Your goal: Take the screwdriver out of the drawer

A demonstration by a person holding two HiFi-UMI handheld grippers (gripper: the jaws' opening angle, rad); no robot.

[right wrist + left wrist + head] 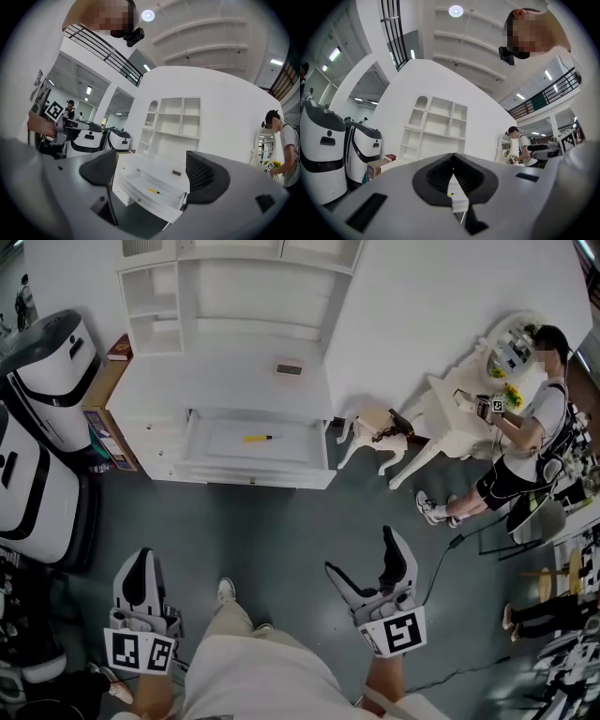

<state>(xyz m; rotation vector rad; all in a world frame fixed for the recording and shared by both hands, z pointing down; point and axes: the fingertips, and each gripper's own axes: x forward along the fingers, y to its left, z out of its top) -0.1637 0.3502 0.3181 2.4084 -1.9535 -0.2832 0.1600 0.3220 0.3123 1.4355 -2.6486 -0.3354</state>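
Note:
A yellow-handled screwdriver (pixel 257 438) lies in the open white drawer (pixel 253 466) of the white cabinet (pixel 225 381); through the right gripper view the screwdriver (pixel 153 191) shows between the jaws, far off. My right gripper (pixel 363 562) hangs over the grey floor well short of the drawer, its jaws wide apart and empty. My left gripper (pixel 139 580) is lower left, jaws closed tip to tip with nothing between them. In the left gripper view the left gripper (pixel 453 157) points toward the cabinet.
Two white-and-black robot bodies (pixel 42 371) stand left of the cabinet beside a cardboard box (pixel 105 413). A person (pixel 525 442) stands at a white ornate table (pixel 459 418) at right. A white dog figure (pixel 375 432) sits right of the drawer. A cable (pixel 450 549) crosses the floor.

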